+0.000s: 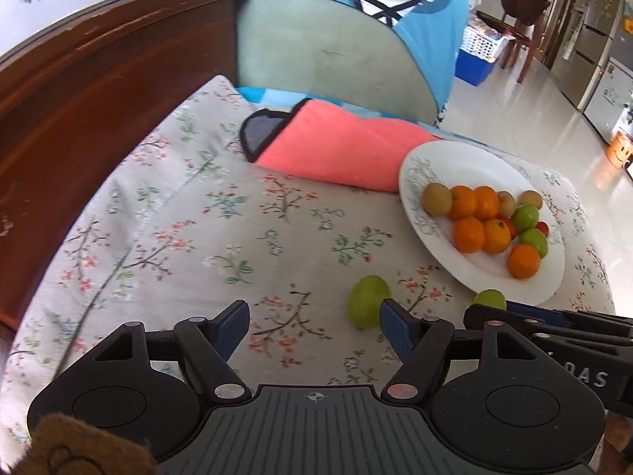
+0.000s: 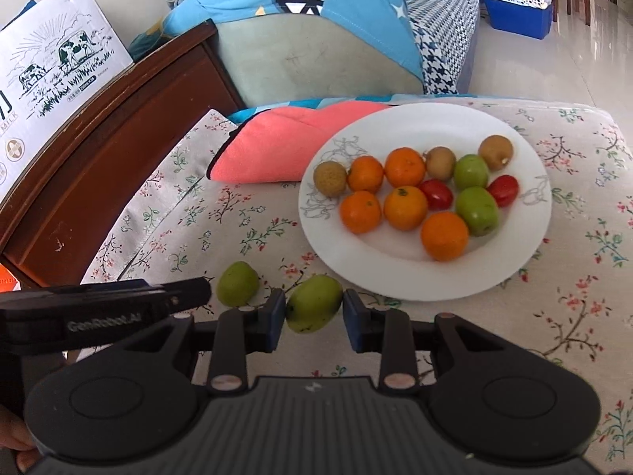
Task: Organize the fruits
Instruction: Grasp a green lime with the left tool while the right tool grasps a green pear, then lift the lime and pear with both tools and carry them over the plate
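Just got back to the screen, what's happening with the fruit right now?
A person is sorting fruit with a handheld gripper in each hand. The right gripper is shut on a green fruit just short of the white plate, which already holds oranges, green fruits, small red tomatoes and brownish fruits. The left gripper is open, empty, beside the other loose green fruit on the floral cloth.

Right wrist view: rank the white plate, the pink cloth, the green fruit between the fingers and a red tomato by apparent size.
1. White plate
2. Pink cloth
3. Green fruit between the fingers; nearest the camera, so it looks bigger than it is
4. Red tomato
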`<action>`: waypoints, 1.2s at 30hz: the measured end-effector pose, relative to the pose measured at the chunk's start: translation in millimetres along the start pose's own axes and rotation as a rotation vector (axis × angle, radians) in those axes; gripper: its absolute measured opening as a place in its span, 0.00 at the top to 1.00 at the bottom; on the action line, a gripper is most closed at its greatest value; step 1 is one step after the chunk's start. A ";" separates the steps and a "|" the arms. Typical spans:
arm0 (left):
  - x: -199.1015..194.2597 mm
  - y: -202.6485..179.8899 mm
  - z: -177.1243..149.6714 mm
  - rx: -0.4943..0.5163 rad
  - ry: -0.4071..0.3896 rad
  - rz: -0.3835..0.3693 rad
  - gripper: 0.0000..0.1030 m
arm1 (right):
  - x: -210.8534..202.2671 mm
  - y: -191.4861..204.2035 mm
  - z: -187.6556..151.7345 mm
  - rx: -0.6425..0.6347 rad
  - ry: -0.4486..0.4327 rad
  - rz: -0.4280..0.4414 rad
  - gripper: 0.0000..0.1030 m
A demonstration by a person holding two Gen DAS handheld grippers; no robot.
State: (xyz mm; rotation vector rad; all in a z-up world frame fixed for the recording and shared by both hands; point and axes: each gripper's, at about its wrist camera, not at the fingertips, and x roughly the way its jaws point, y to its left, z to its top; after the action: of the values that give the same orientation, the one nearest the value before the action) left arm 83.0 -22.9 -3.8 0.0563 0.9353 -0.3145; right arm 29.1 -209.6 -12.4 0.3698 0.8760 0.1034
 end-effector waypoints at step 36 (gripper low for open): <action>-18.7 -27.4 30.2 -0.032 -0.181 -0.107 0.77 | -43.6 -21.1 39.8 0.103 -0.137 0.077 0.69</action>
State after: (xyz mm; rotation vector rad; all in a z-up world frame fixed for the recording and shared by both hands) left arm 88.3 -50.0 31.4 -0.0507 0.7644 -0.3970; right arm 30.3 -250.6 35.1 0.5008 0.7336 0.1029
